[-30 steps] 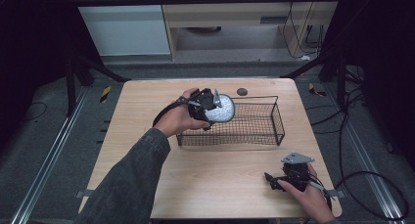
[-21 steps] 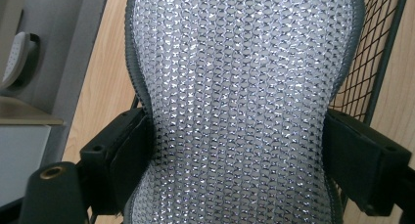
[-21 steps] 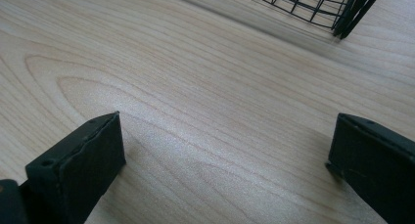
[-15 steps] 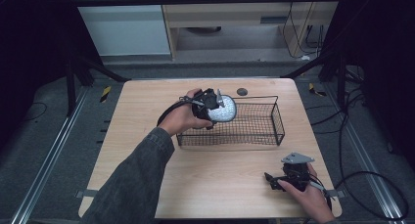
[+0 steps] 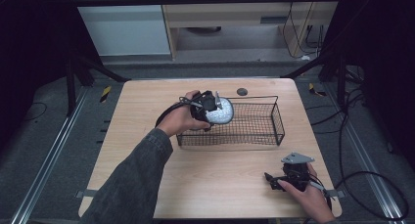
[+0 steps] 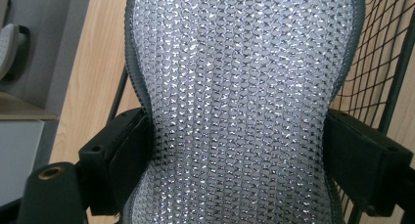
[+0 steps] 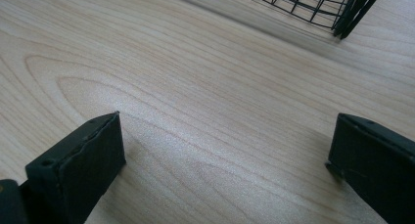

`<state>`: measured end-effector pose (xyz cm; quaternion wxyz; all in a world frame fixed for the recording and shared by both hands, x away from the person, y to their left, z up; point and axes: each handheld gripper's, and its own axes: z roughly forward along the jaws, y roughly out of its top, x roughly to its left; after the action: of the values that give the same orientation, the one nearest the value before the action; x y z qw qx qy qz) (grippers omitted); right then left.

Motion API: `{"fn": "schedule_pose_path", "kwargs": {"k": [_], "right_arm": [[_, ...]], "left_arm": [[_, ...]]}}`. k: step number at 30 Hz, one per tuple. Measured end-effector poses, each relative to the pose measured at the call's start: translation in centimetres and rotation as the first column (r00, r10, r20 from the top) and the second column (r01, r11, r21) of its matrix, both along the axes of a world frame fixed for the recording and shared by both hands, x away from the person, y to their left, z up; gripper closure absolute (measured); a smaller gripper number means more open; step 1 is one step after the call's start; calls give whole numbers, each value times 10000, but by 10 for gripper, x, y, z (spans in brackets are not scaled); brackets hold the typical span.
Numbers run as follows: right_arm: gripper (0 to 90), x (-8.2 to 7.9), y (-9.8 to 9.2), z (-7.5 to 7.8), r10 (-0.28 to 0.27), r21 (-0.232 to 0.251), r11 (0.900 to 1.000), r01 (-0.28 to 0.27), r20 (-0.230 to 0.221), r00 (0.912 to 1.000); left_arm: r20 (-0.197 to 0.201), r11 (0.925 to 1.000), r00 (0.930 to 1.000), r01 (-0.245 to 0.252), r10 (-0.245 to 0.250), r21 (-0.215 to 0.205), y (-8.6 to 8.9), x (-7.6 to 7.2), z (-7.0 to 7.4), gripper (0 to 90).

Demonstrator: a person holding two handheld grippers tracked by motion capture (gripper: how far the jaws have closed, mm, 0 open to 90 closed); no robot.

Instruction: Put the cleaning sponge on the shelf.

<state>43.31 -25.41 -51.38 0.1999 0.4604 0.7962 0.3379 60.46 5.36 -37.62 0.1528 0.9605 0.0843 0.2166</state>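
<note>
Mesh pad (image 6: 242,106) squeezed in left gripper (image 5: 208,106), over basket (image 5: 276,123).

Your wooden table (image 5: 220,185) carries a black wire basket (image 5: 254,133) and a small dark disc (image 5: 242,92).

A lab-style recording bay: a lone wooden table (image 5: 147,106) on grey carpet (image 5: 44,150); black metal framing (image 5: 205,0), dark curtains (image 5: 386,62) and loose cables (image 5: 362,180) around it.

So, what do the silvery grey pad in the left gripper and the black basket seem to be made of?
Silvery grey pad: probably woven mesh fabric with glinting threads and a dark stitched rim; it pinches in between the jaws.
Black basket: thin wire grid, probably coated metal, matte.
</note>
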Motion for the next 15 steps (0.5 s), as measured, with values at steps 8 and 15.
{"fn": "schedule_pose_path", "kwargs": {"k": [8,15], "right_arm": [[3,0,0,0,4,10,10000,-4,7,10000],[3,0,0,0,3,15,10000,-3,4,10000]], "left_arm": [[-229,9999,9997,-117,116,-48,4,3,-6,118],[-766,9967,9960,-501,452,-633,6,5,-10,48]]}}
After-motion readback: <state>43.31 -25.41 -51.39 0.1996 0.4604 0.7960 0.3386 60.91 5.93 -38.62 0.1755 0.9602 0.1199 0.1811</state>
